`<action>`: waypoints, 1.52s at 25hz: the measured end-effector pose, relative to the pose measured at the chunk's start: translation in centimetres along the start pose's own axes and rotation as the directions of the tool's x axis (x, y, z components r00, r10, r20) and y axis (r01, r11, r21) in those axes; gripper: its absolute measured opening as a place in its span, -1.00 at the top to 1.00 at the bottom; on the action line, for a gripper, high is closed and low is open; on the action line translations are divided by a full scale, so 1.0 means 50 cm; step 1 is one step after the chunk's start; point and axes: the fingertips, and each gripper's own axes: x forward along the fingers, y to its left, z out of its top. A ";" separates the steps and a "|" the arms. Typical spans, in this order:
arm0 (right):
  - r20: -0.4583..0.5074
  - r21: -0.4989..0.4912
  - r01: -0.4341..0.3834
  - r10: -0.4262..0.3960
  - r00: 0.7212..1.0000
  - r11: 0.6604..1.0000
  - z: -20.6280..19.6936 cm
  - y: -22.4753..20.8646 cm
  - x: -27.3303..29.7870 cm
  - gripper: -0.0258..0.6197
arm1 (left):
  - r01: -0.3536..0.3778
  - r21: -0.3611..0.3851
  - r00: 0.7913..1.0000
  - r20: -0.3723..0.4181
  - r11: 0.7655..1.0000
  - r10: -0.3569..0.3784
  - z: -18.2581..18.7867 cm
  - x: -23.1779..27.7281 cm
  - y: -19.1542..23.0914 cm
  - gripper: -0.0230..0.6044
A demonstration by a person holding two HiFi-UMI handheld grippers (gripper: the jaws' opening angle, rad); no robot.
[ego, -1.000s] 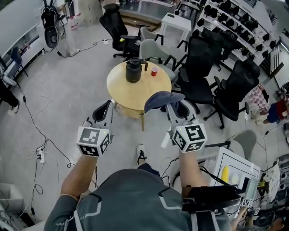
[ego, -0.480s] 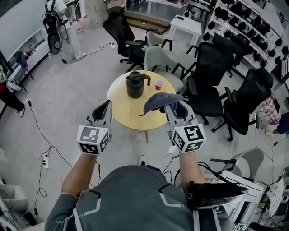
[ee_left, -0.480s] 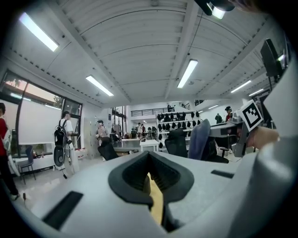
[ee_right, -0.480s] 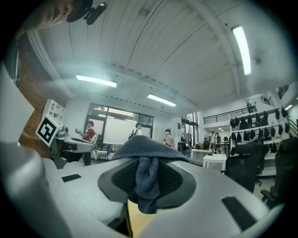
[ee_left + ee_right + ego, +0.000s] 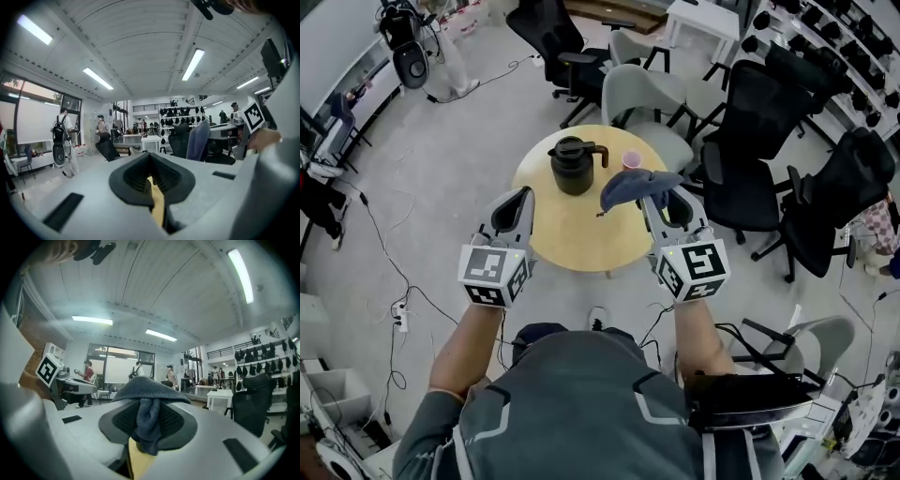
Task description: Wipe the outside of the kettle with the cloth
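Over the near half of the round worktop (image 5: 572, 242): left claw (image 5: 518, 195), clenched, nothing in it. Kettle (image 5: 572, 167), upright at the worktop's far side, handle pointing right. Cloth (image 5: 630, 186), pinched in the right claw (image 5: 659, 194) and draped over its tip. The kettle lies far-left of the cloth, and the cloth-bearing claw looks nearer.
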 end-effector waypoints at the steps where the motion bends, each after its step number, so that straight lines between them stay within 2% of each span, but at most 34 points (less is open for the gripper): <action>1: -0.018 0.008 -0.004 0.005 1.000 1.000 -0.011 -0.006 0.018 0.57 | 0.003 -0.008 1.000 -0.010 1.000 -0.003 -0.005 0.013 0.007 0.90; 6: -0.067 0.015 -0.009 0.010 0.998 1.000 -0.058 -0.007 0.102 0.57 | 0.028 -0.021 0.999 -0.033 0.999 -0.028 -0.039 0.070 0.064 0.90; 12: -0.112 0.020 0.080 -0.077 0.991 0.997 -0.098 0.008 0.178 0.57 | 0.148 -0.021 0.988 -0.039 0.989 -0.148 -0.073 0.118 0.128 0.90; 19: -0.155 0.008 0.189 -0.186 0.970 0.982 -0.130 0.023 0.263 0.57 | 0.244 -0.059 0.968 -0.053 0.968 -0.247 -0.117 0.175 0.244 0.90; 24: -0.195 0.021 0.224 -0.216 0.957 0.974 -0.176 0.021 0.301 0.57 | 0.290 -0.083 0.950 -0.095 0.953 -0.298 -0.182 0.215 0.260 0.90; 29: -0.244 0.038 0.196 -0.182 0.953 0.980 -0.226 -0.002 0.334 0.57 | 0.259 -0.107 0.954 -0.129 0.960 -0.272 -0.213 0.239 0.247 0.90; 33: -0.280 0.027 0.142 -0.129 0.951 0.989 -0.278 -0.026 0.370 0.57 | 0.203 -0.097 0.961 -0.170 0.974 -0.217 -0.244 0.263 0.236 0.90; 38: -0.335 0.005 0.062 -0.057 0.941 0.998 -0.353 -0.039 0.413 0.57 | 0.149 -0.119 0.972 -0.167 0.982 -0.167 -0.275 0.287 0.227 0.90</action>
